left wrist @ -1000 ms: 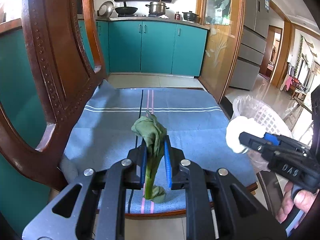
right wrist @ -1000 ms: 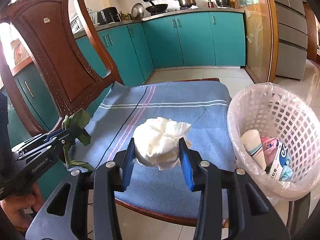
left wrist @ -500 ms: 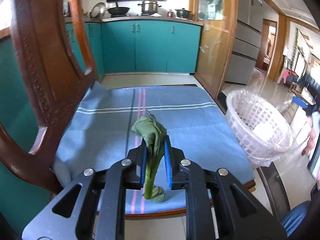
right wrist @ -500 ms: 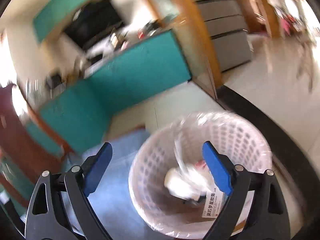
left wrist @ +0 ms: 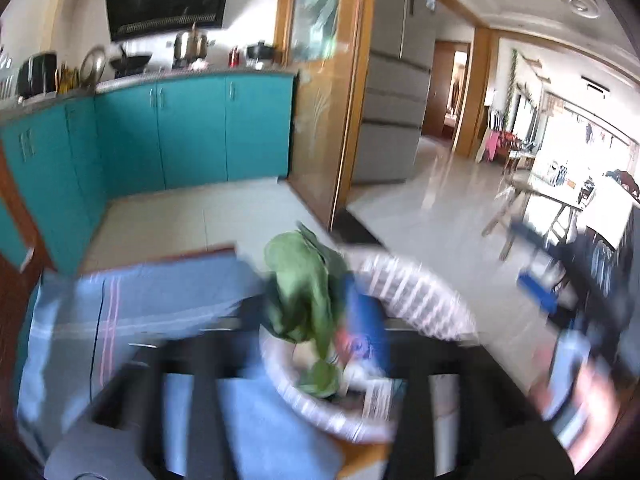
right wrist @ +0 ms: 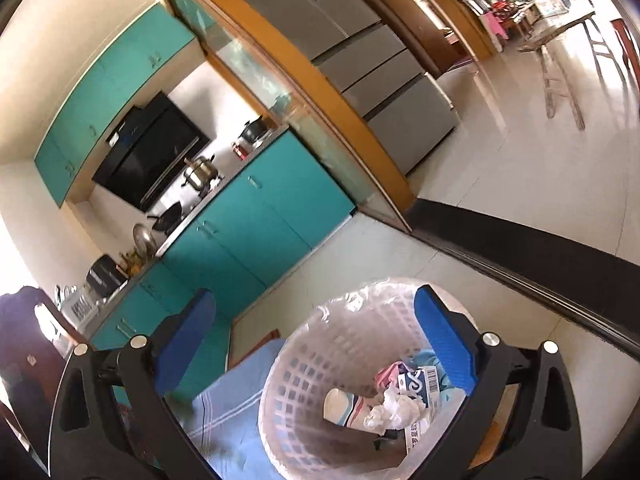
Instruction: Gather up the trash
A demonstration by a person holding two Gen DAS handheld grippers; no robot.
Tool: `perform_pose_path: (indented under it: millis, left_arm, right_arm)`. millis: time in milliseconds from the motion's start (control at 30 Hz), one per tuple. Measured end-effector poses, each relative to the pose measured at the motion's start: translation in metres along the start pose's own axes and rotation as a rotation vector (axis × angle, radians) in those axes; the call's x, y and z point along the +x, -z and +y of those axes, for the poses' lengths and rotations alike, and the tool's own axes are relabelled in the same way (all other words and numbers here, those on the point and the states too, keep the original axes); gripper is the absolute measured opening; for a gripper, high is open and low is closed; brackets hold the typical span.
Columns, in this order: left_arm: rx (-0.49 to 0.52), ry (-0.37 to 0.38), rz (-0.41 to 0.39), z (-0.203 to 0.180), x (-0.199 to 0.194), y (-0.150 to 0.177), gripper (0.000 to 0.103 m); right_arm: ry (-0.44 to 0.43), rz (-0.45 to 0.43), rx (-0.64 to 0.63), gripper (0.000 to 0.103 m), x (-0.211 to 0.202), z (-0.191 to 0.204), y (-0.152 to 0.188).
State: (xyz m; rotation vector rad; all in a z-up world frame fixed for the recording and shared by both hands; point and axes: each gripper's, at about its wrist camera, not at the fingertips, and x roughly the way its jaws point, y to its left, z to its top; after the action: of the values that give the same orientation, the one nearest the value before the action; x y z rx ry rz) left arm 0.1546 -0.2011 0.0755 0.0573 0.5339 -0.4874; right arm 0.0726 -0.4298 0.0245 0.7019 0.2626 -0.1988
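The left wrist view is badly blurred. A limp green leafy vegetable (left wrist: pixel 304 280) hangs over the white plastic-lined basket (left wrist: pixel 420 288). It sits between the fingers of my left gripper (left wrist: pixel 308 320), whose jaws are opening, with no pad pressing on it. My right gripper (right wrist: pixel 316 340) stands over the basket (right wrist: pixel 280 364), its jaws wide, still opening, with nothing between them. A crumpled white tissue (right wrist: pixel 394 410) lies in the basket with a paper cup (right wrist: pixel 344 404) and a blue-and-white packet (right wrist: pixel 420 384).
The basket stands against the right edge of a wooden chair's blue striped cushion (left wrist: pixel 160 304). Teal kitchen cabinets (left wrist: pixel 192 132), a glass door frame (left wrist: pixel 344 120) and a grey fridge (right wrist: pixel 360 52) lie beyond, with tiled floor between. A hand (left wrist: pixel 580 392) holds the right gripper at far right.
My left gripper swung right from over the chair seat to over the basket, and its jaws spread off the vegetable. My right gripper dropped the tissue into the basket, opened wide and rolled.
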Motion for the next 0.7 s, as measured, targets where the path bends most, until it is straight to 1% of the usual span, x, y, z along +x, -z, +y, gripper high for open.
perform_pose_path:
  millis: [33,67,133,200,267,400,467,567,633,700]
  left_arm:
    - [0.012,-0.048,-0.037,-0.007,0.002,-0.008,0.100]
    - [0.020,-0.070,-0.047,-0.010,0.003,-0.011,0.100]
    - [0.023,-0.077,-0.030,-0.009,0.003,-0.013,0.100]
    - [0.013,-0.091,-0.033,-0.001,-0.004,-0.007,0.100]
    - [0.009,-0.122,-0.032,0.014,-0.016,0.004,0.100]
    - [-0.029,-0.189,-0.031,0.056,-0.049,0.030,0.100]
    - [-0.032,-0.245,-0.030,0.079,-0.070,0.047,0.100]
    - [-0.039,-0.327,-0.009,0.106,-0.094,0.072,0.100]
    - [-0.080,-0.364,0.018,0.126,-0.106,0.091,0.100]
    - [-0.117,-0.392,0.029,0.144,-0.114,0.104,0.100]
  right_arm:
    - [0.000,0.008,-0.008,0.098,0.003,0.002,0.001]
    - [0.001,0.015,-0.018,0.098,0.004,0.005,0.002]
    - [0.000,0.025,-0.035,0.098,0.005,0.008,0.003]
    - [-0.003,0.030,-0.049,0.098,0.006,0.013,0.004]
    - [-0.002,0.032,-0.063,0.098,0.006,0.016,0.005]
    - [-0.011,0.069,-0.117,0.098,0.010,0.029,0.016]
    - [-0.020,0.091,-0.158,0.098,0.012,0.039,0.023]
    - [-0.027,0.147,-0.279,0.098,0.017,0.069,0.049]
    - [-0.038,0.207,-0.370,0.098,0.021,0.092,0.075]
    - [-0.052,0.251,-0.433,0.098,0.022,0.110,0.098]
